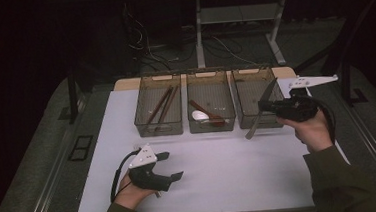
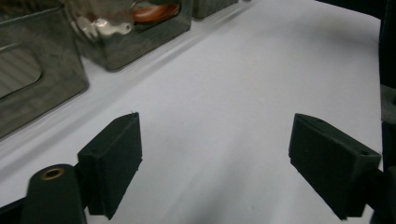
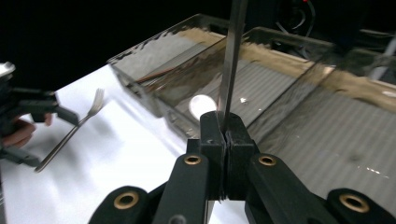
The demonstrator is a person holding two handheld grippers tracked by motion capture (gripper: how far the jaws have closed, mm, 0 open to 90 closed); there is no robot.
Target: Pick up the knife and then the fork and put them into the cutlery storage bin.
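Tongs in my right hand [image 1: 265, 105] are shut tight on a long metal cutlery piece [image 1: 252, 130]. I grip it near its middle. It is tilted. Its top end points up and away from me, over the right bin [image 1: 251, 70]. Its low end hangs down in front of that bin's front wall, above the desk [image 1: 231, 173]. So the piece lies across the wall, not along the bin.

In the right gripper view the metal strip [image 3: 233, 56] stands up from my shut tongs [image 3: 225, 135], and the bin [image 3: 336, 116] lies just past them. I think I have to go a bit more over the bin and turn the piece so it lies the long way inside.

My left tongs [image 1: 172, 166] are open with nothing in them. They hang low over the bare desk, well apart from the right bin. A fork [image 3: 70, 133] lies on the desk just beside them. My right hand is the near one for this bin.
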